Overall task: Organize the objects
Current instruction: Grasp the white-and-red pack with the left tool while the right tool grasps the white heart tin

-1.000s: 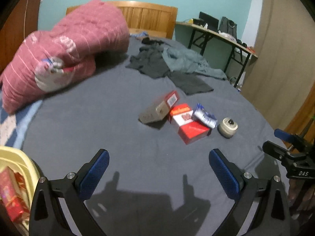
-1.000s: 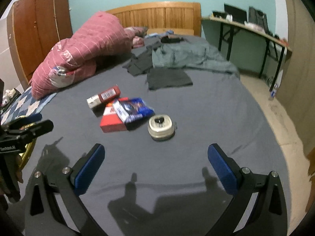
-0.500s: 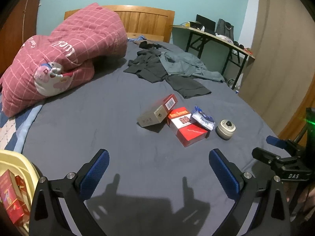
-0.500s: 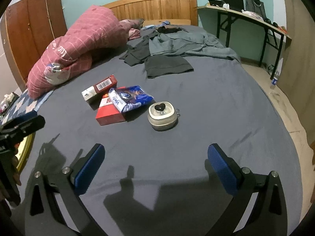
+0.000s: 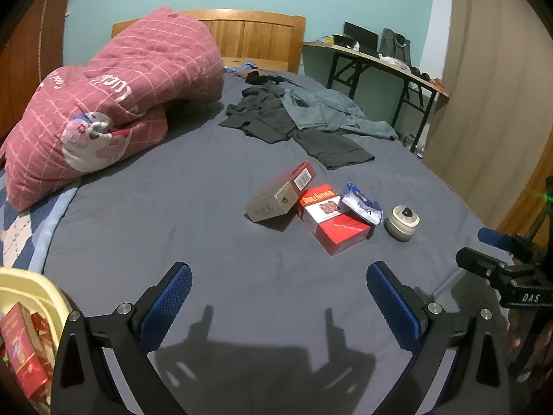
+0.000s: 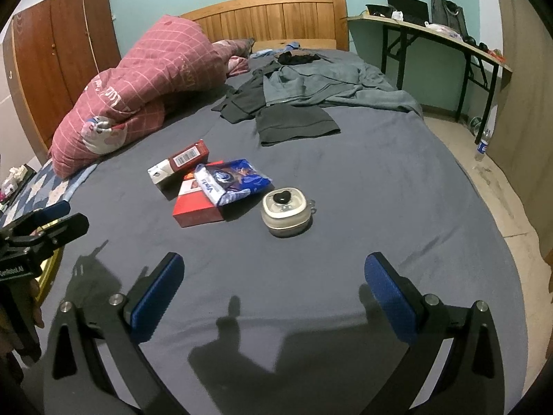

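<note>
Grey bedsheet (image 5: 172, 207) under "DOUBLE HAPPINESS" red box (image 5: 333, 223), left gripper (image 5: 278, 299) and right gripper (image 6: 273, 285) both spread wide, empty.

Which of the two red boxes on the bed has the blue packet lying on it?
The flat red box with the white front, nearer the cream round case. The blue packet overlaps its top; the longer barcode box beside it carries nothing.

red box (image 5: 333, 223): "DOUBLE HAPPINESS" | blue packet (image 5: 361, 203): lettering, not legible | right gripper (image 5: 525, 298) body: "DAS" | left gripper (image 6: 15, 269) body: "…enRoboAI", start cut off | pink quilt (image 5: 114, 100): upside-down script, unreadable
</note>
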Demonstrator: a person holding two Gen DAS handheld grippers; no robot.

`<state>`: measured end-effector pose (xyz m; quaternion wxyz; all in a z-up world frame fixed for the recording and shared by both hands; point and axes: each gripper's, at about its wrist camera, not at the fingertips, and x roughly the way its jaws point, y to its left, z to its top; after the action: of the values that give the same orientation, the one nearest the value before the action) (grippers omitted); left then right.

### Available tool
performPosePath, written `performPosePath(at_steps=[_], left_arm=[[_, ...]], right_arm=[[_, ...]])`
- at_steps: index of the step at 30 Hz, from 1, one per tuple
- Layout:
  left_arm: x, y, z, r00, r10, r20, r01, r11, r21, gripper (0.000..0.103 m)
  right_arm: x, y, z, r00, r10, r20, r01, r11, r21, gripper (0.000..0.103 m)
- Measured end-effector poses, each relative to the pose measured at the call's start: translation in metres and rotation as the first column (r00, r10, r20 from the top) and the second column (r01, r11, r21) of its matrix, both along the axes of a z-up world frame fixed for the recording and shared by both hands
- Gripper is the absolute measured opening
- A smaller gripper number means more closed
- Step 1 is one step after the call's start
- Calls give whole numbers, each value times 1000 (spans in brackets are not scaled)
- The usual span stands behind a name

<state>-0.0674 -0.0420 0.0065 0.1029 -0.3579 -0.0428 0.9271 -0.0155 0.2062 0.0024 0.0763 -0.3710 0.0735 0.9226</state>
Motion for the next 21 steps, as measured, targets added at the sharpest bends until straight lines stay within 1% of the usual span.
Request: performPosePath(at_steps=[4,6,8,11,12,15,17,19,21], left_arm=[[-12,3,-3,999,-44,5,45,998,-46,103],[-20,5,-6,998,-65,-4,64,995,-81,103],[-31,5,-10,996,-84,0,84,992,-99,103],[-50,7,-20,996,-91,8,91,993,-81,103],[-57,9,-25,994,-106,13,106,992,-71,103],[-76,15,-36,989,-149,5,149,986,-74,103],[-89,16,-45,982,-189,21,189,981,-48,103],[-98,19,-50,980,-197,20,198,977,-77,103],[-107,23,-55,973,-229,16,229,968,-106,103]], right_arm=[[0,10,-4,1000,-5,21,5,1000,6,103],[-1,13,-8,999,14,31,-15,999,29,103],[-2,18,-12,998,44,35,-46,997,59,103],[-7,24,-18,996,83,28,-84,995,51,103],[-10,25,-18,996,89,23,-90,995,49,103],[-22,23,-19,991,131,12,-132,990,54,103],[-34,18,-21,988,156,23,-157,985,75,103],[-46,14,-26,984,175,37,-178,979,96,103],[-58,8,-34,980,183,75,-191,973,132,103]])
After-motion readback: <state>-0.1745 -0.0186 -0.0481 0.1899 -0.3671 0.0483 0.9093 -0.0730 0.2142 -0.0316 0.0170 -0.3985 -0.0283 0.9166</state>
